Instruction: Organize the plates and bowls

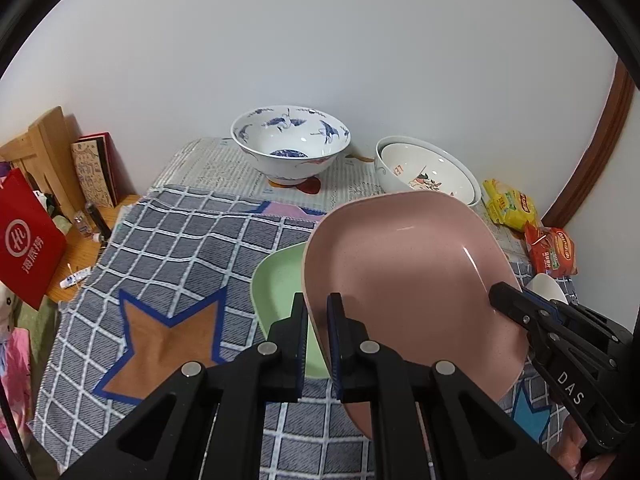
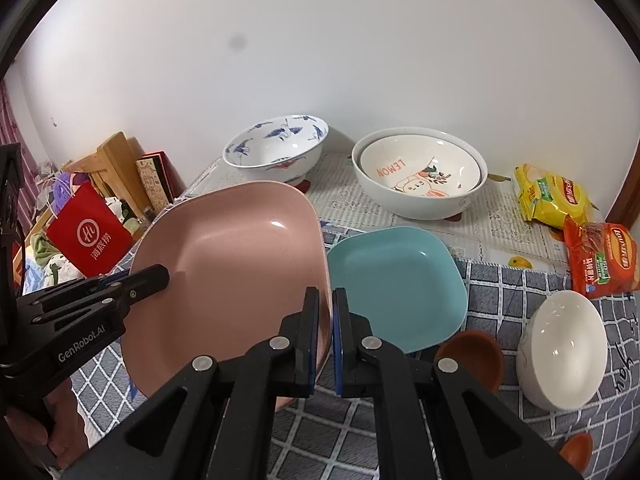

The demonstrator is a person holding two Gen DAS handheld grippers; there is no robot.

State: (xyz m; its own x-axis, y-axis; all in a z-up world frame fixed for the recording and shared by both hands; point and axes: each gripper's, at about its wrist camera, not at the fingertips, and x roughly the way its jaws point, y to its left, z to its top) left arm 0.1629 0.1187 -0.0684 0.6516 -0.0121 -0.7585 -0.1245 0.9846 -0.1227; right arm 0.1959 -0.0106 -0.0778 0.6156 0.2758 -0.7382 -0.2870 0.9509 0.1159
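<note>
Both the left gripper [image 1: 318, 320] and right gripper [image 2: 326, 316] have their fingers pinched on opposite rims of the pink plate [image 2: 240, 256], held tilted beside the blue plate [image 2: 396, 284], so level it before lowering.

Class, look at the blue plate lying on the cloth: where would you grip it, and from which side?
Grip the blue plate by its raised near rim, coming in low from the front with one finger inside and one under the lip. It lies flat and shallow, so only the rim offers a hold; the pink plate crowds its left, the brown bowl its near-right corner.
</note>
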